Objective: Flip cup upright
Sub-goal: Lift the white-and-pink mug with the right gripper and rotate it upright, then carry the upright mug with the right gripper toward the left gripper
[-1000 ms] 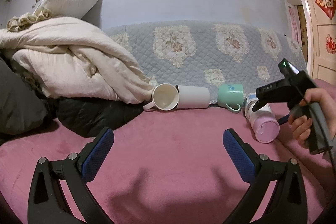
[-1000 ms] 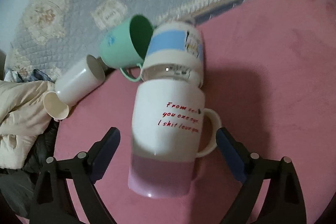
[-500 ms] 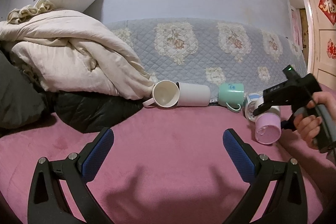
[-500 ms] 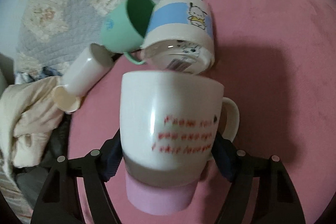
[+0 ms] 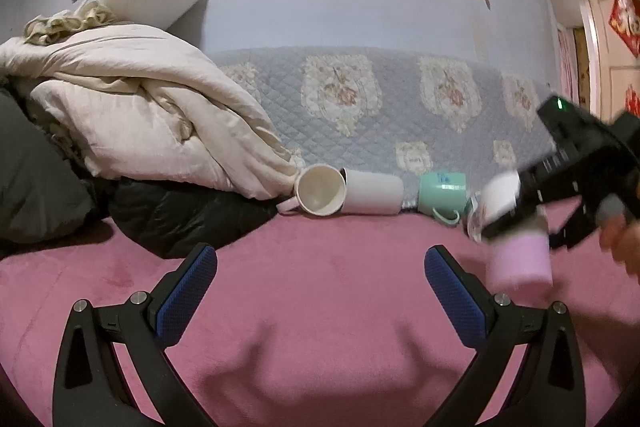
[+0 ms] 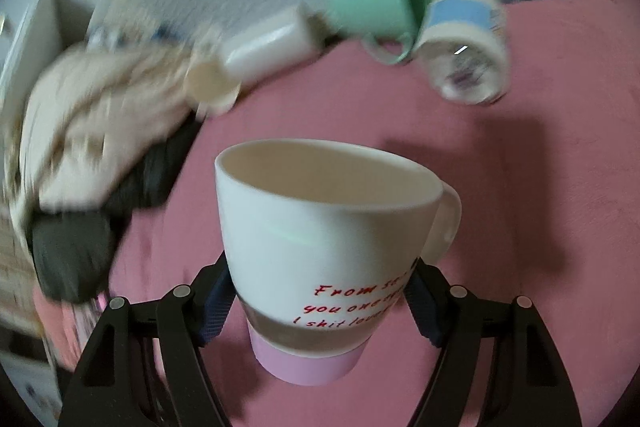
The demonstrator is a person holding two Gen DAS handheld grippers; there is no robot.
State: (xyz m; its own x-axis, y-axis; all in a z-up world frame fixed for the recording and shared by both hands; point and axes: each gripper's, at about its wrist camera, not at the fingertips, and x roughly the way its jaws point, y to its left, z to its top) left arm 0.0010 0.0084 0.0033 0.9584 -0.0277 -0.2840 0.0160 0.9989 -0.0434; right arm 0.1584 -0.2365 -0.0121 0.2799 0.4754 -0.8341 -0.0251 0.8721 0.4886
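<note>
My right gripper (image 6: 318,307) is shut on a white mug with a pink base and red lettering (image 6: 328,251). The mug is lifted off the pink bed cover and nearly upright, mouth up and tilted away from me, handle to the right. In the left wrist view the same mug (image 5: 516,247) shows blurred at the right, held by the right gripper (image 5: 516,215). My left gripper (image 5: 320,291) is open and empty, low over the pink cover (image 5: 320,307).
Several cups lie on their sides by the quilted blue backrest: a cream mug (image 5: 320,189), a white tumbler (image 5: 372,191), a green mug (image 5: 442,187) and a blue-banded cup (image 6: 460,35). A beige duvet (image 5: 132,107) and a dark jacket (image 5: 180,215) lie at the left.
My right gripper closed on the white and pink mug, lifted it off the cover and turned it from lying on its side to nearly upright. The left gripper stayed put.
</note>
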